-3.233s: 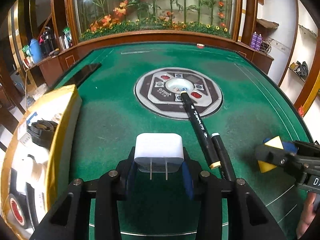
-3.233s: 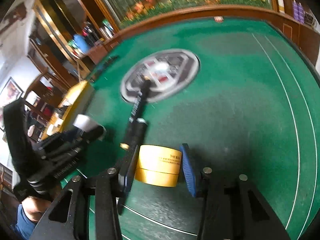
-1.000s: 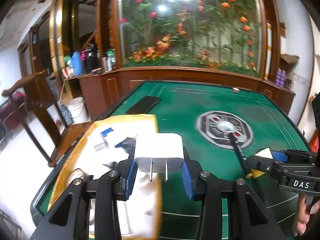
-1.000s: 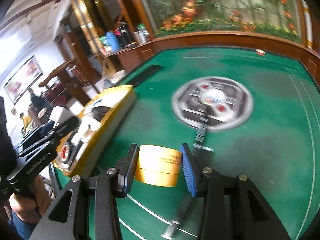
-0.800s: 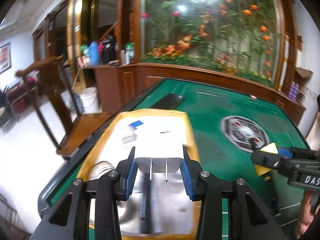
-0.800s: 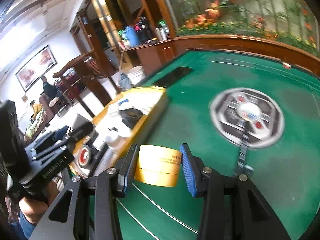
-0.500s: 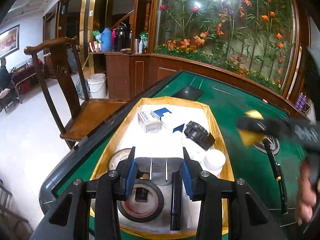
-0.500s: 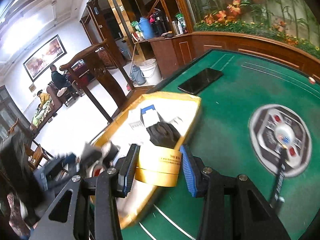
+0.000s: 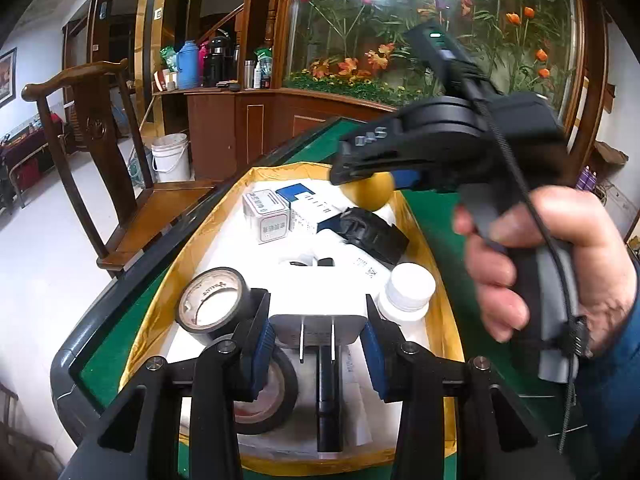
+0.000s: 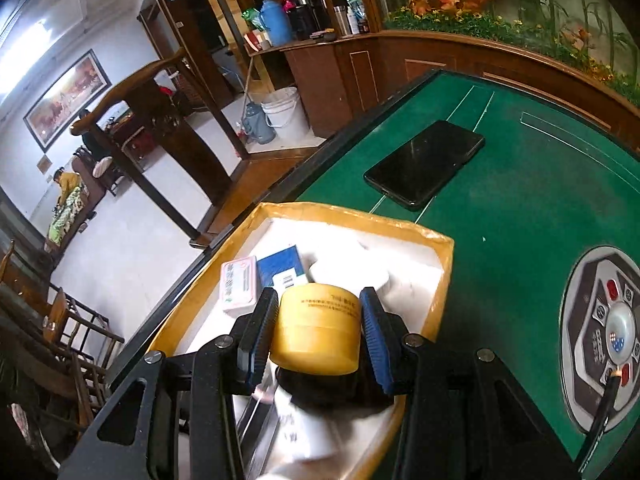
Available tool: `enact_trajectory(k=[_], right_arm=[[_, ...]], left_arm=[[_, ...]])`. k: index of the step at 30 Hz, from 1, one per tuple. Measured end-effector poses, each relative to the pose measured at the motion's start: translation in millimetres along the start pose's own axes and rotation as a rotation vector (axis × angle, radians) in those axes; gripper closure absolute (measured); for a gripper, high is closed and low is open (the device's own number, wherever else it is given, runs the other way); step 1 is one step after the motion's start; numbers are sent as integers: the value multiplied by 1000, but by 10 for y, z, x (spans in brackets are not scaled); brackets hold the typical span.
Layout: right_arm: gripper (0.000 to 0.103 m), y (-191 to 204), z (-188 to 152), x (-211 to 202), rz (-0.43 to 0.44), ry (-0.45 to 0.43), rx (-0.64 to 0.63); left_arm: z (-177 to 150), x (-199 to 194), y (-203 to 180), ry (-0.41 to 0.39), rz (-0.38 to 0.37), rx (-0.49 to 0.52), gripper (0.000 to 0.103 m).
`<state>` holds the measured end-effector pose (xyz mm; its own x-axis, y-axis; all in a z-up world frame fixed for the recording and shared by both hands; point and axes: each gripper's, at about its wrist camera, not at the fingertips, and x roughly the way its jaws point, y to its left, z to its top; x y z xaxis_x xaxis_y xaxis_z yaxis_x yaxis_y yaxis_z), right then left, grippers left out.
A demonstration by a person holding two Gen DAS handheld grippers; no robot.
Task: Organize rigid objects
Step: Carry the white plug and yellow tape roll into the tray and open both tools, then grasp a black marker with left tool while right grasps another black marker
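Your left hand-held gripper (image 9: 316,340) is clamped on the white plug adapter (image 9: 318,326), poised over the near end of the gold-rimmed tray (image 9: 192,240); your right hand-held gripper (image 10: 320,332) grips the yellow jar (image 10: 316,328) above the tray's far half. Let go from here and the adapter will likely land on the black tape roll (image 9: 212,304) or the black pen (image 9: 328,396) directly beneath it and tip out of place, while the jar could knock the dark object under it. Only the left view shows your right hand (image 9: 560,264) crossing close; only the right shows the phone (image 10: 424,164) on the worktop (image 10: 540,200) beyond.
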<state>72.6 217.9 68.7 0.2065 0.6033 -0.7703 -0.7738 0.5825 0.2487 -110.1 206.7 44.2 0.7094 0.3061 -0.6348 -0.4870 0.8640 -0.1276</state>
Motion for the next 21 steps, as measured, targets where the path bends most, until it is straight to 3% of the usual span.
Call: enact_trajectory(k=[8,12,17,21], right_arm=[[62,75,91,170,-12,18,-15],[52,81,103,138,0,16,-21],[49,29,93,-4,20,-9,-9],[49,-19,56,-165,44,-29,-1]], left_arm=[[-13,39,-42,22,-26,1,61],[-23,53,-108,30,-35,20,60],[-13,-63,-200,1,-42,41,43],[3,-141,-253,-18,-33,54,43]])
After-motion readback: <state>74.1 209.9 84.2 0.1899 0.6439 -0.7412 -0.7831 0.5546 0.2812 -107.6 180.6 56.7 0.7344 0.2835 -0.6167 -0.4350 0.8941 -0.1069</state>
